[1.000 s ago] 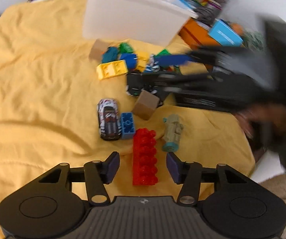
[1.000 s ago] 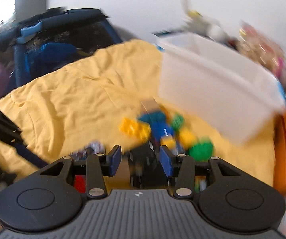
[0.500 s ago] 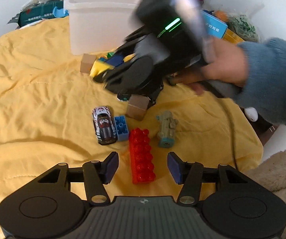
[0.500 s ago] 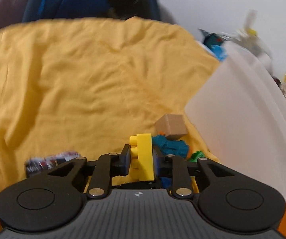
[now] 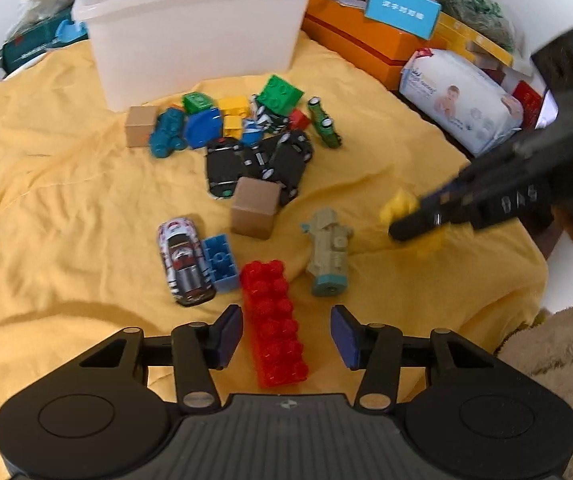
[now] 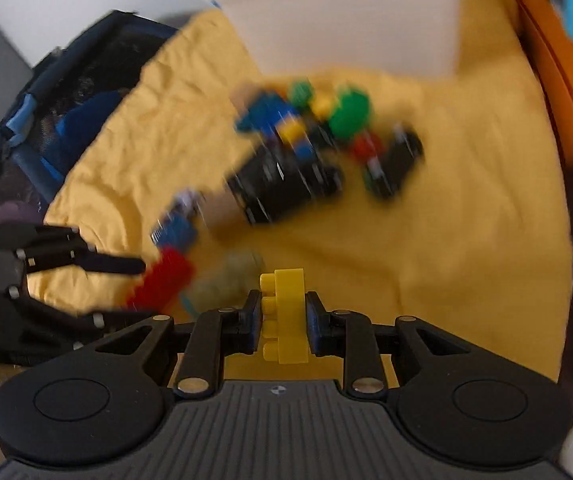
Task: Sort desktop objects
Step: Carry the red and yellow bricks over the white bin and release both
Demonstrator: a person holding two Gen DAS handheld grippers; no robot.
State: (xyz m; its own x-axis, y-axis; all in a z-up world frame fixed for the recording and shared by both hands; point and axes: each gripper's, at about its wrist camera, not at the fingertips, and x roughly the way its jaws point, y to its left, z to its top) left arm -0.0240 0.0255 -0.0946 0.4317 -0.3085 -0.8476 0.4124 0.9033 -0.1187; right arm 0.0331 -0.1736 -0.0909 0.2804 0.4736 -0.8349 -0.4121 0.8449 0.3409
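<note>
We hold the right gripper (image 6: 284, 320) clamped on a small yellow plastic building brick (image 6: 286, 316), its studs facing left between the two black pads; in the left wrist view that gripper (image 5: 418, 220) shows blurred at the right edge, above the yellow cloth (image 5: 46, 208) that covers the table.

Our left gripper (image 5: 286, 334) hangs over the near part of the cloth with its jaws closing, and the near end of a long red studded brick (image 5: 272, 320) lies between them; the purple pads (image 5: 230, 330) stand clear of it on either side, touching nothing.

Just left of the red brick lie a small blue brick (image 5: 219, 258) and, touching it, a white and red toy car (image 5: 184, 262). To the right of the red brick sits a grey-green toy tank with a teal end (image 5: 328, 256). Farther off, a brown cardboard cube (image 5: 255, 207) rests against a heap of black toy cars (image 5: 258, 160).

Beyond them lies a cluster of green, yellow and blue bricks (image 5: 238, 114), with a second brown cube (image 5: 140, 126) at its left end and a teal toy car (image 5: 168, 132) beside that.

At the far side stands a white plastic bin (image 5: 194, 36). To the right of the bin are an orange box (image 5: 358, 46) and a white pack of wipes (image 5: 460, 98).
</note>
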